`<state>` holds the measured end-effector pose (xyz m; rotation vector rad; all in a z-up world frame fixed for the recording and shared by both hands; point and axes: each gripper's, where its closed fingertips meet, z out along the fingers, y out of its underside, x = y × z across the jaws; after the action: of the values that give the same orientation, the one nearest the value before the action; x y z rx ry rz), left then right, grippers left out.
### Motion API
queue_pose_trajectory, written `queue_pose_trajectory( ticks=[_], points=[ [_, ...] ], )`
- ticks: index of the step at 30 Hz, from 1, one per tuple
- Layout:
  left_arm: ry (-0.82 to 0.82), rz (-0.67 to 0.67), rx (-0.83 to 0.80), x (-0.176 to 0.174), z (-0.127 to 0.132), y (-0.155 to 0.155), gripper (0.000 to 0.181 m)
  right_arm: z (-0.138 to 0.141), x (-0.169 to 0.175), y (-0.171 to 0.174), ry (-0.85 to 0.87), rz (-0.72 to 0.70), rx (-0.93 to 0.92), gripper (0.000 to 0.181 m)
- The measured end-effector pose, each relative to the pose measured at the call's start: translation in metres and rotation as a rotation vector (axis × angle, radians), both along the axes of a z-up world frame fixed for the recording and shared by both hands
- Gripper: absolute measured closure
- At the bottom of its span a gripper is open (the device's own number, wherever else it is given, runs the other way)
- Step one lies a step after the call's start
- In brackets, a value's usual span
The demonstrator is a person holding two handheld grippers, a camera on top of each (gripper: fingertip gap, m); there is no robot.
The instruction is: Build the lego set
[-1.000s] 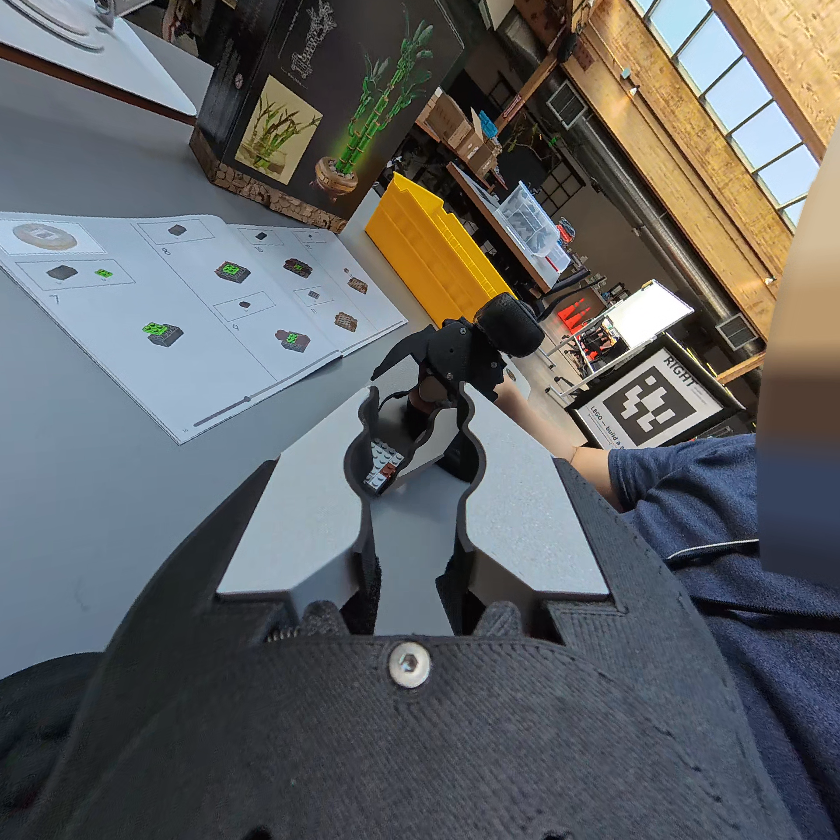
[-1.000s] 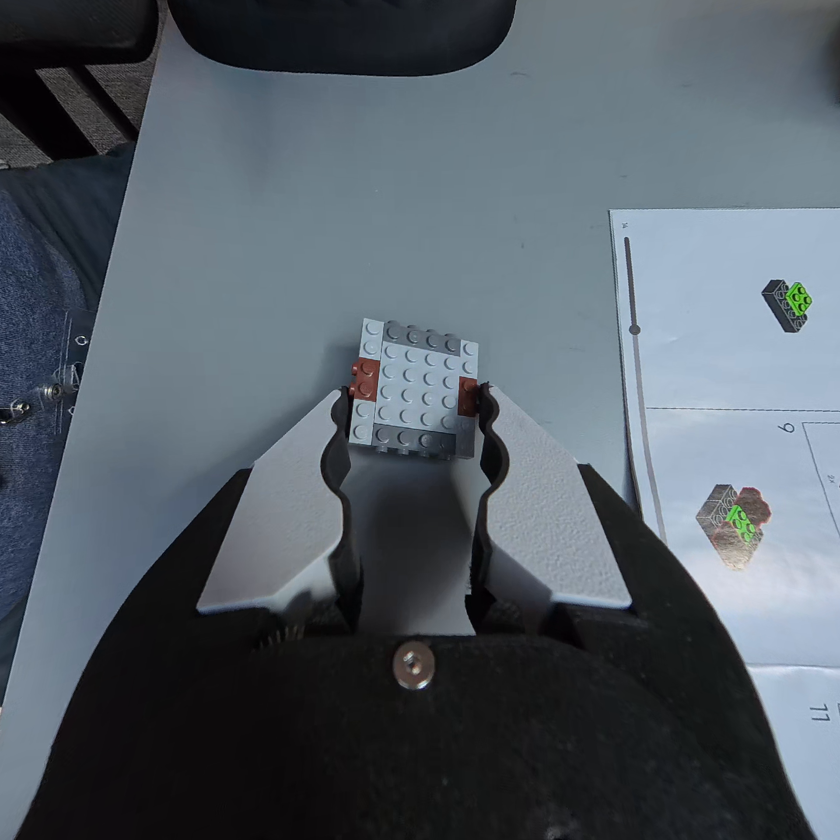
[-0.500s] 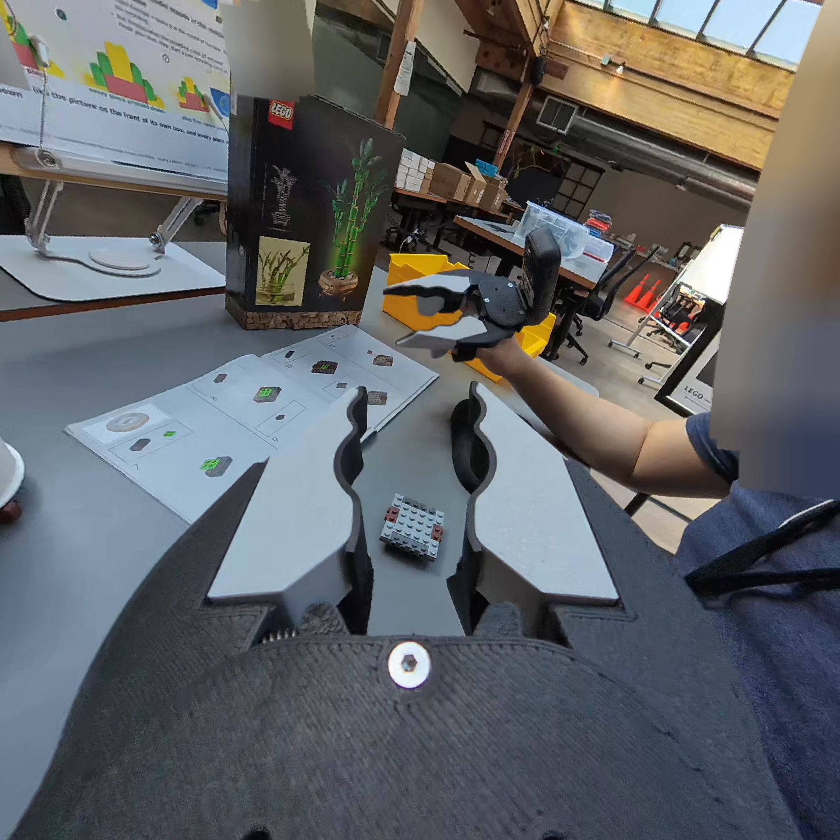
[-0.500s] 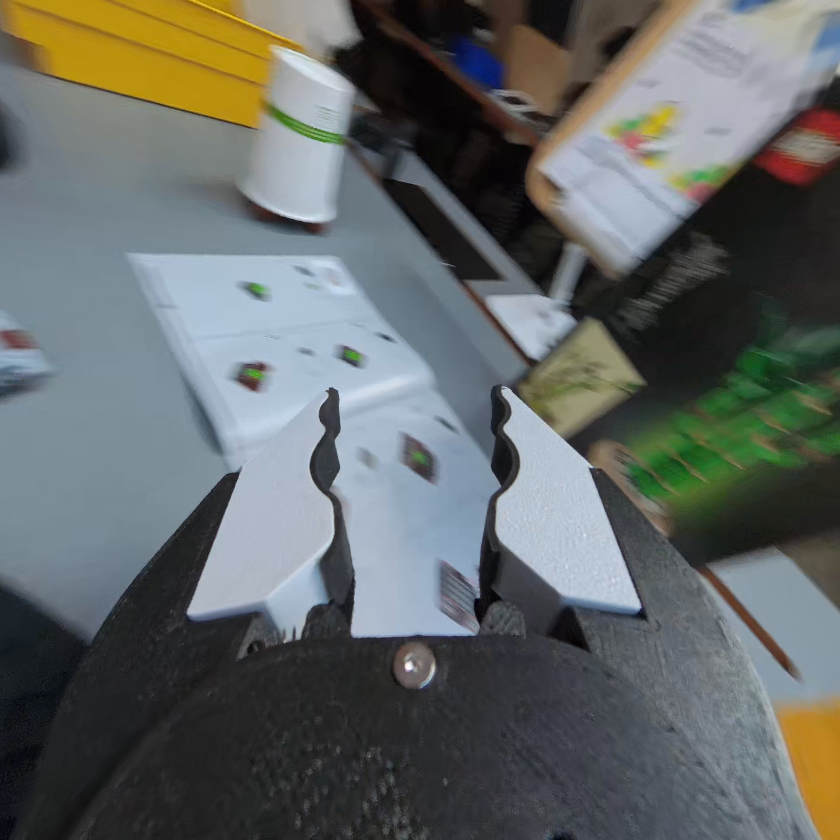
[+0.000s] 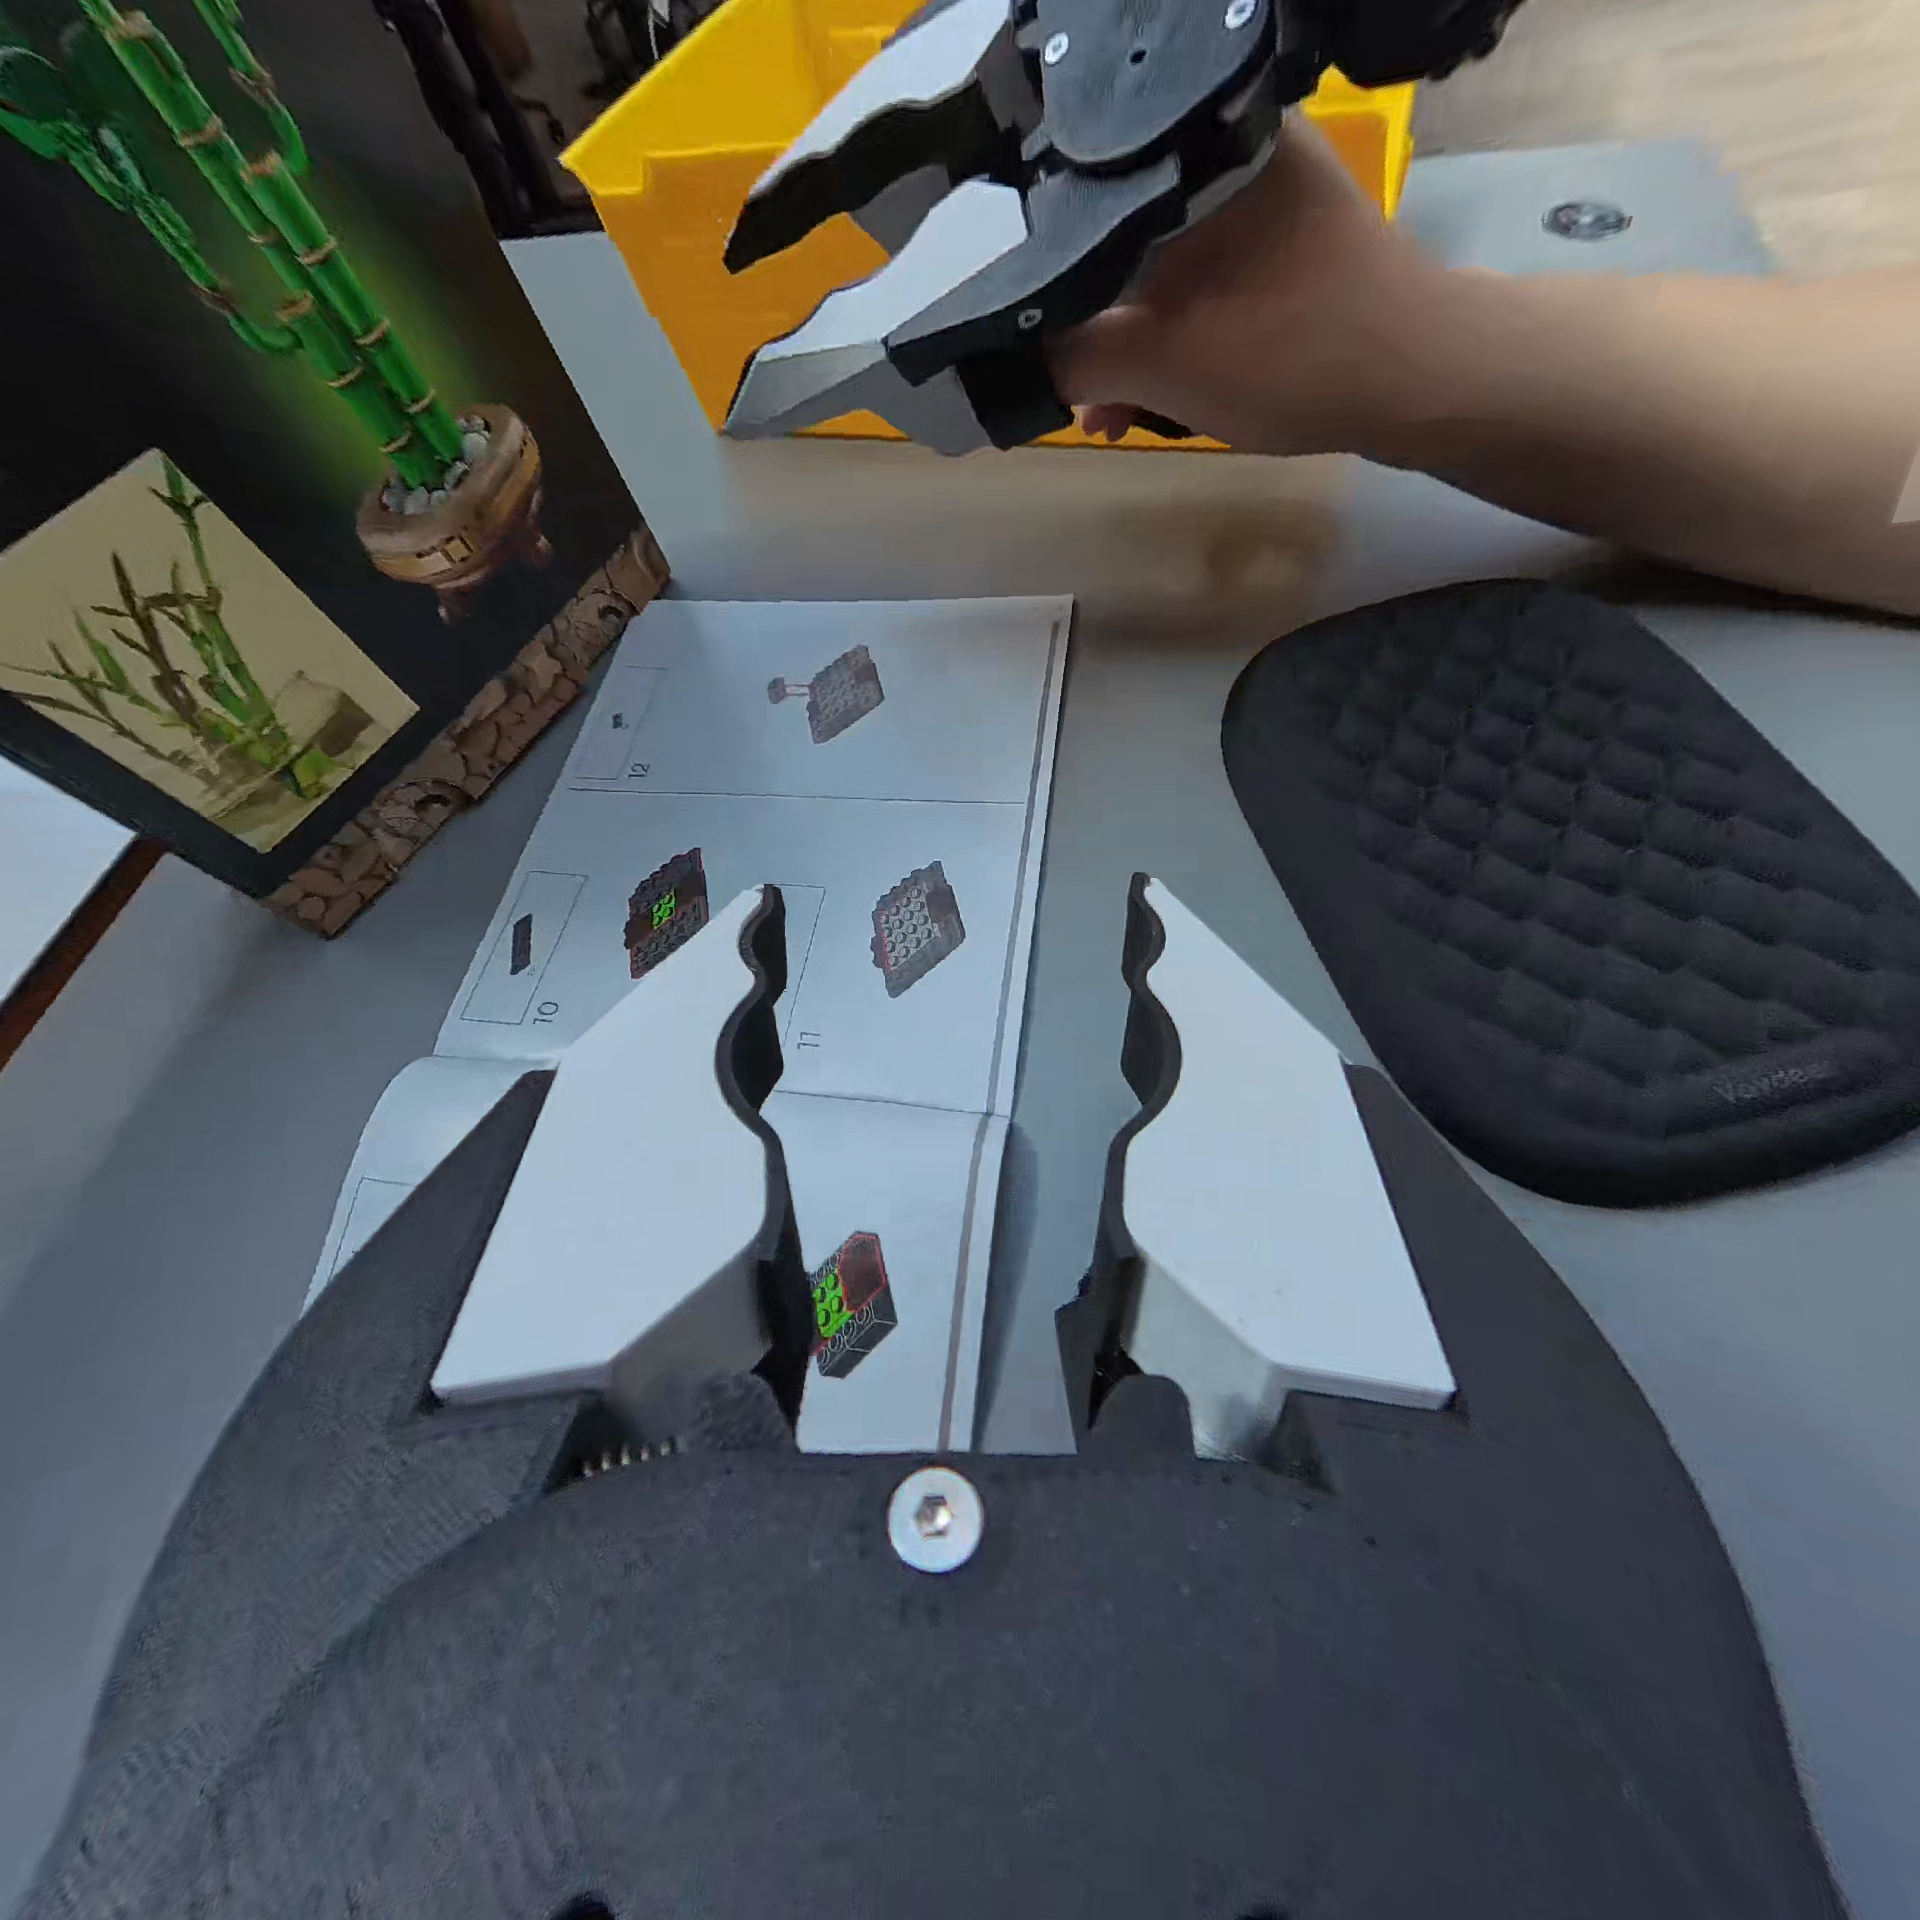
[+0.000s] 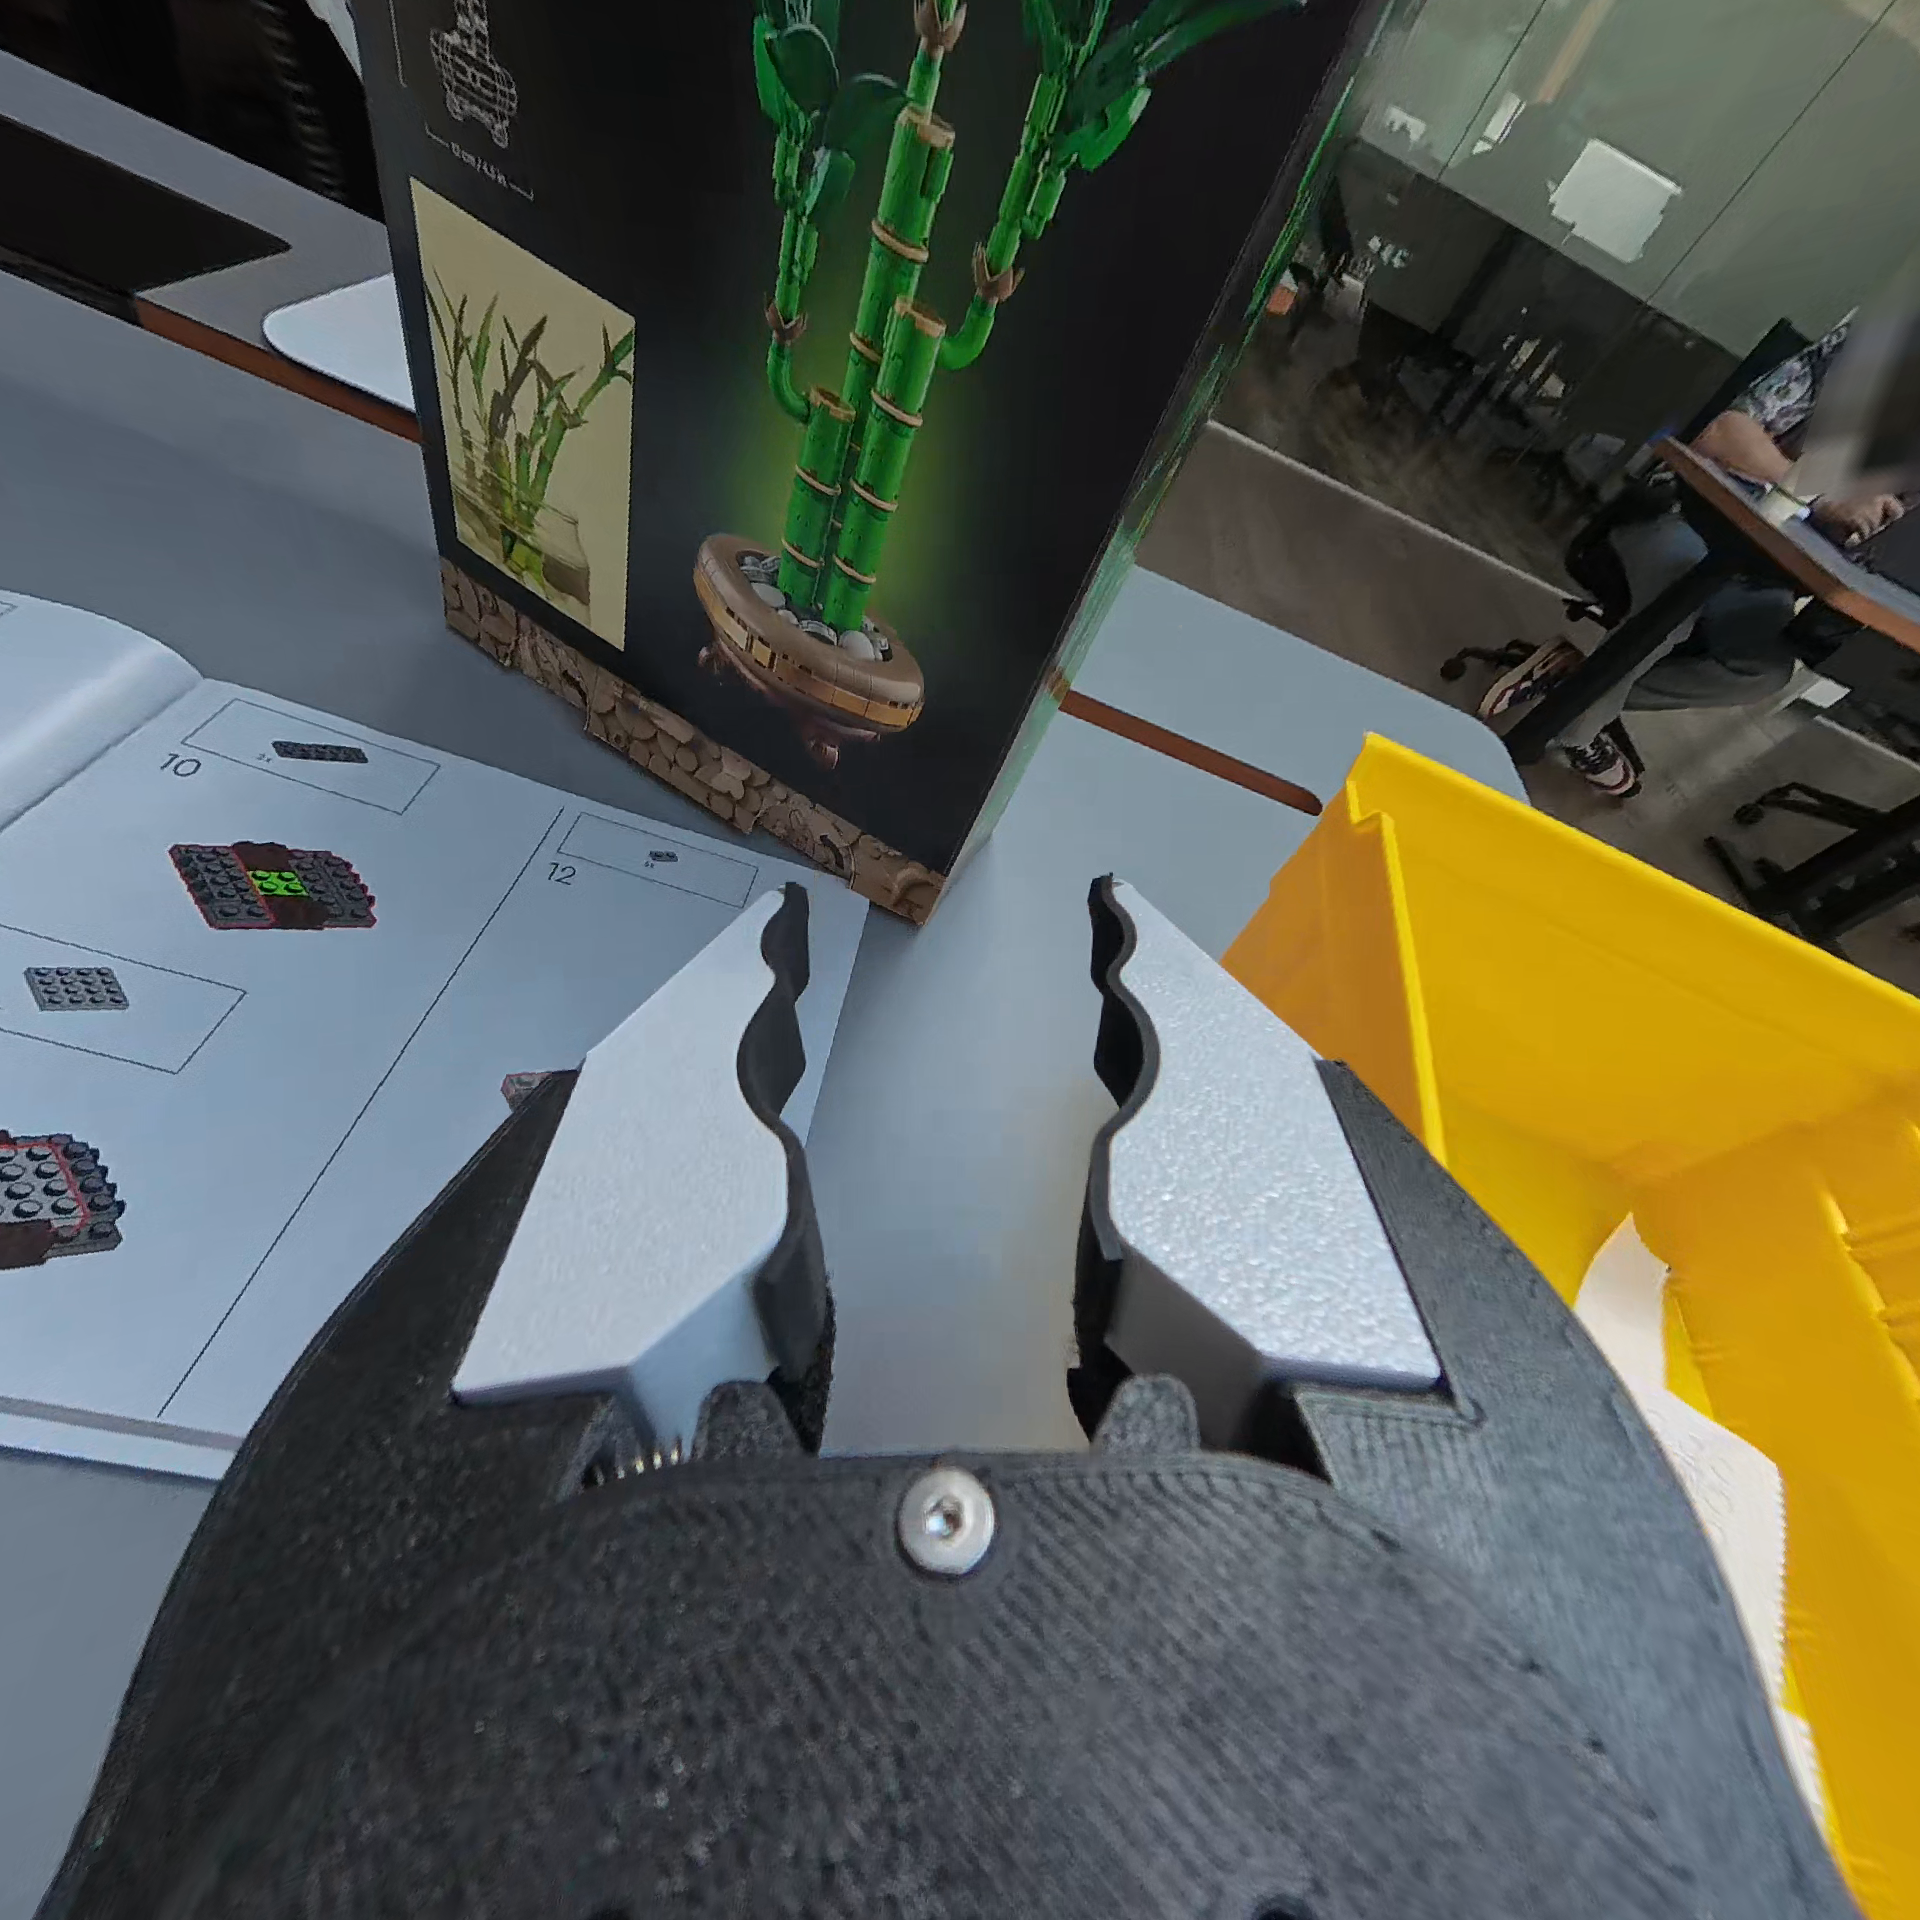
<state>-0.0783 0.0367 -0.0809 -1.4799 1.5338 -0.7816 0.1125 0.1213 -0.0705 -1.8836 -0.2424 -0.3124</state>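
Both tools have swung away from the little grey-and-brown plate build since a second ago, when my right one had it between its fingers on the desk. I can't see that build in either view now, so I can't tell where it sits.

What I do see of the set: the instruction booklet (image 5: 831, 831) lies open and flat on the grey desk (image 5: 1143, 540), with the black set box (image 6: 831, 416) standing upright just behind it, touching the page's far corner.

My left tool (image 5: 951, 904) hangs over the booklet, fingers spread, nothing between them. My right tool (image 6: 940, 899) is spread and empty too, pointing at the bare desk between the box and the yellow bin (image 6: 1610, 1039). From the left view it hovers in front of that bin. A black padded mat (image 5: 1579, 883) lies right of the booklet.
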Motion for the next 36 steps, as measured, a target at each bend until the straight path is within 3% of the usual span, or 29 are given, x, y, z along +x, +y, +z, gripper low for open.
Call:
queue_pose_trajectory(
  ticks=[4,10,12,14,18,36],
  points=[
    [0.269,-0.100,-0.002,0.019,-0.043,0.016,0.130,-0.023,-0.003,-0.002,0.057,0.027,-0.149,0.127],
    [0.566,-0.152,-0.023,0.013,-0.074,0.025,0.109,-0.039,-0.016,-0.007,0.071,0.079,-0.265,0.127],
    [0.623,-0.159,-0.017,0.010,-0.080,0.023,0.115,-0.039,-0.018,-0.008,0.070,0.087,-0.275,0.127],
    [0.623,-0.179,0.022,0.011,-0.081,0.022,0.128,-0.038,-0.018,-0.009,0.069,0.092,-0.275,0.128],
    [0.624,-0.178,0.008,0.010,-0.081,0.020,0.135,-0.040,-0.015,-0.009,0.081,0.090,-0.290,0.127],
    [0.603,-0.234,-0.142,0.002,-0.080,0.017,0.140,-0.043,-0.012,-0.012,0.117,0.102,-0.319,0.127]
  ],
)
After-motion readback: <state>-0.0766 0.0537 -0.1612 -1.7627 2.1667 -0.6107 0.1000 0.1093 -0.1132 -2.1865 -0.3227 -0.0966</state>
